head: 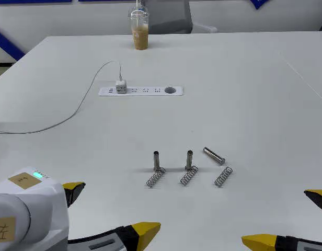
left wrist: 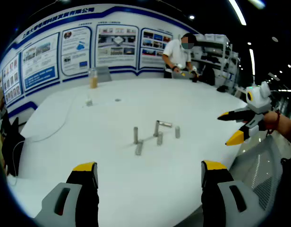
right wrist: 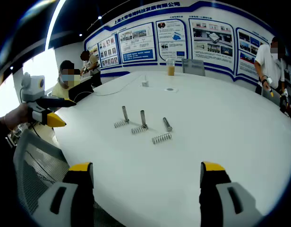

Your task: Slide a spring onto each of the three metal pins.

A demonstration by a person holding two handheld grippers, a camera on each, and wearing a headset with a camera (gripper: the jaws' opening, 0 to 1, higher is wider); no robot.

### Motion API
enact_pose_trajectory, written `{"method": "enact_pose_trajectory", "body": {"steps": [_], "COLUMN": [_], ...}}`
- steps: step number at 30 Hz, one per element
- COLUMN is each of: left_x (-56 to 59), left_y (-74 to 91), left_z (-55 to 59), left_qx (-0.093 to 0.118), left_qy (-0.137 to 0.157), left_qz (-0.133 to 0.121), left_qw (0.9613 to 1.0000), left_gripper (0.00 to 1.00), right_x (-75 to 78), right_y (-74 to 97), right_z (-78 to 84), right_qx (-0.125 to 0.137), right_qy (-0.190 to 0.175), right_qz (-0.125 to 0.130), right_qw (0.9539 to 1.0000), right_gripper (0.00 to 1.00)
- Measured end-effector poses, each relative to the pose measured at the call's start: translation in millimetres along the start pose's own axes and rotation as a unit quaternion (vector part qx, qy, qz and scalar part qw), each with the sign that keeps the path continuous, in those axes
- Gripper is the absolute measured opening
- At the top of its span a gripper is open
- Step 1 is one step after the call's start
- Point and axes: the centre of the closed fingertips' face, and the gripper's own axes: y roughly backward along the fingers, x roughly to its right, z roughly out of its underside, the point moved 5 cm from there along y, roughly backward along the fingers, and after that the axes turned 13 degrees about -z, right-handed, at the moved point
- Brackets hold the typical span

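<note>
Two metal pins stand upright on the white table, one (head: 156, 160) left of the other (head: 189, 159). A third pin (head: 214, 155) lies on its side to their right. Three springs (head: 155, 178) (head: 188, 175) (head: 223, 176) lie flat just in front of the pins. My left gripper (head: 110, 208) hovers open at the near left and my right gripper (head: 286, 217) open at the near right, both short of the parts. In the left gripper view, the pins (left wrist: 135, 135) lie ahead of the open left gripper (left wrist: 149, 168). The right gripper view has the springs (right wrist: 139, 129) ahead of the open right gripper (right wrist: 146, 166).
A white power strip (head: 140, 90) with a plugged charger (head: 121, 85) and cable lies mid-table. A cup of brown drink (head: 140, 31) stands at the far edge near a chair. People stand (left wrist: 177, 54) and sit (right wrist: 70, 78) around the table.
</note>
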Motion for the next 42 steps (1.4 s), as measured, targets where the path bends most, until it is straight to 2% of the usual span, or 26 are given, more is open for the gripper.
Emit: {"method": "enact_pose_trajectory", "body": {"steps": [33, 42], "left_x": [3.9, 6.1], "left_y": [-0.9, -2.1], "left_z": [-0.7, 0.7], "left_qx": [0.004, 0.003], "left_qy": [0.0, 0.006], "left_qz": [0.004, 0.008], "left_qw": [1.0, 0.9999], "left_gripper": [0.92, 0.91], "right_x": [3.3, 7.9], "right_y": [1.1, -5.0], "right_z": [1.5, -2.6], "right_qx": [-0.01, -0.008], "right_qy": [0.002, -0.008], "right_qz": [0.003, 0.005], "right_qw": [0.9999, 0.9999], "right_gripper": [0.94, 0.93]}}
